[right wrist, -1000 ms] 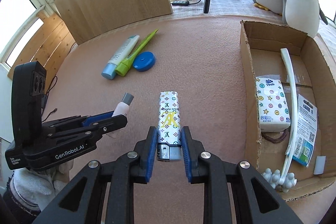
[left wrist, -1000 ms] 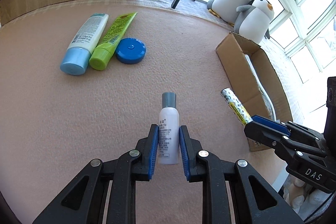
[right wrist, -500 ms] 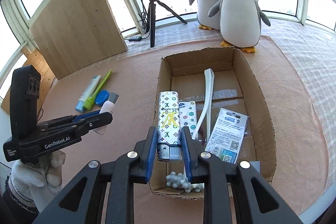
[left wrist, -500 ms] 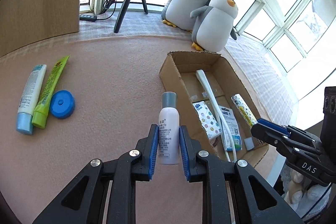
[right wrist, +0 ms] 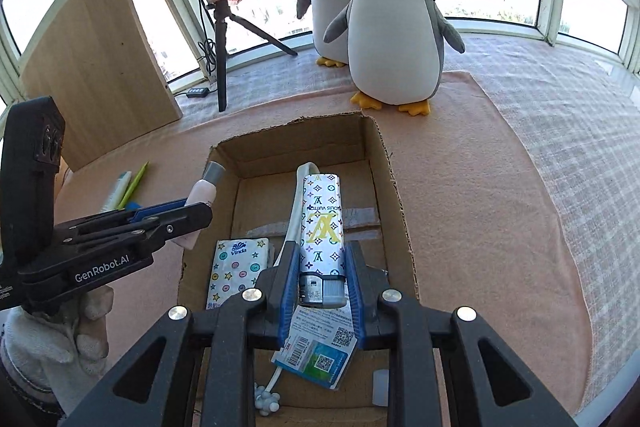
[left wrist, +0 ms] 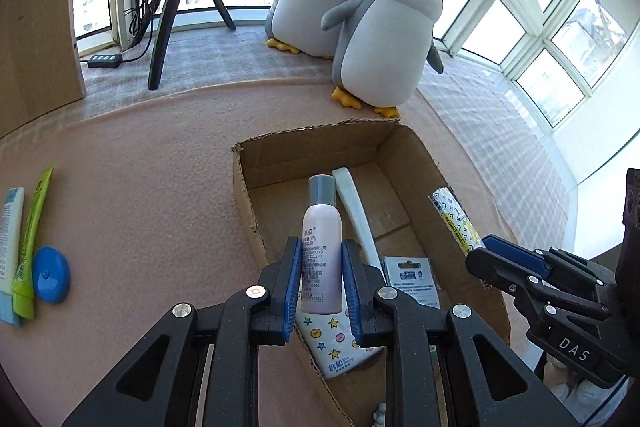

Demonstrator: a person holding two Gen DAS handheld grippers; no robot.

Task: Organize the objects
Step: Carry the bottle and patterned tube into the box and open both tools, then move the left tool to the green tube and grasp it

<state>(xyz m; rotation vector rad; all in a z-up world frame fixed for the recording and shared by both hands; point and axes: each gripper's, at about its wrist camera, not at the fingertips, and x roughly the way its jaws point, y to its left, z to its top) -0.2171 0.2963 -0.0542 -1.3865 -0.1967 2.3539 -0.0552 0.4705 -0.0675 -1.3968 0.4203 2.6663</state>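
Observation:
My left gripper (left wrist: 321, 267) is shut on a small pink bottle (left wrist: 321, 251) with a grey cap, held over the near left part of an open cardboard box (left wrist: 312, 143). My right gripper (right wrist: 322, 271) is shut on a patterned lighter (right wrist: 322, 223), held above the middle of the same box (right wrist: 384, 155). In the right wrist view the left gripper (right wrist: 188, 217) and the bottle (right wrist: 202, 193) hang at the box's left wall. Inside the box lie a tissue pack (right wrist: 236, 267), a long white massager (left wrist: 356, 211) and a card with codes (right wrist: 316, 351).
On the pink mat (left wrist: 140, 187) to the left lie a blue tube (left wrist: 10, 247), a green tube (left wrist: 30, 247) and a round blue lid (left wrist: 50, 281). Two plush penguins (right wrist: 384, 27) stand behind the box. A tripod (right wrist: 220, 27) and a wooden board (right wrist: 96, 59) stand at the back left.
Both grippers have carried their objects rightward from over the mat to above the cardboard box. The tubes and blue lid have slid to the left edge of the views.

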